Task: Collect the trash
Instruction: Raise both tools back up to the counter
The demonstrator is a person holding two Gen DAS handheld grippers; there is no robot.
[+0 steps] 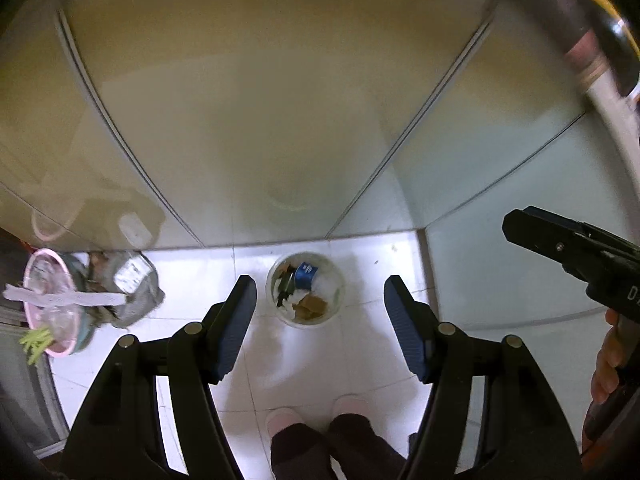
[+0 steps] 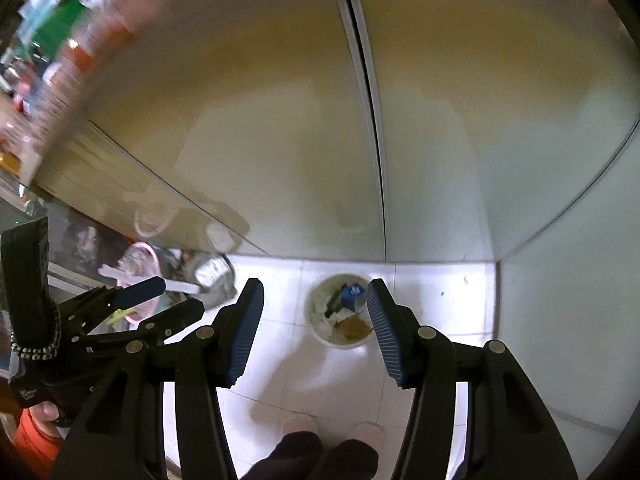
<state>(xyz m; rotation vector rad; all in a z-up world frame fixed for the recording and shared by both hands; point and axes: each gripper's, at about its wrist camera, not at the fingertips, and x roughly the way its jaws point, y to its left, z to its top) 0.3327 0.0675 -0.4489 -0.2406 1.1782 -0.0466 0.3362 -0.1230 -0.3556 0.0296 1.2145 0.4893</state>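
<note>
Both claws empty, apart; trash cup [image 1: 305, 289] on floor far below.

Dim, yellowish light falls on the glossy beige cabinet doors [image 1: 248, 120], while the white tiled floor [image 1: 360, 356] below them glares brightly. Fisheye bending curves the door seams, and clutter left of the doors smears with motion blur in both views.

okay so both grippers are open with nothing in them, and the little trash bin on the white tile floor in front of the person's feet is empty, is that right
Not quite. The trash bin is not empty: the left wrist view shows a blue packet, white scraps and brown pieces inside it. The rest holds: the left gripper and right gripper are both open and hold nothing, and the bin stands on the white tile floor ahead of the feet.
</note>
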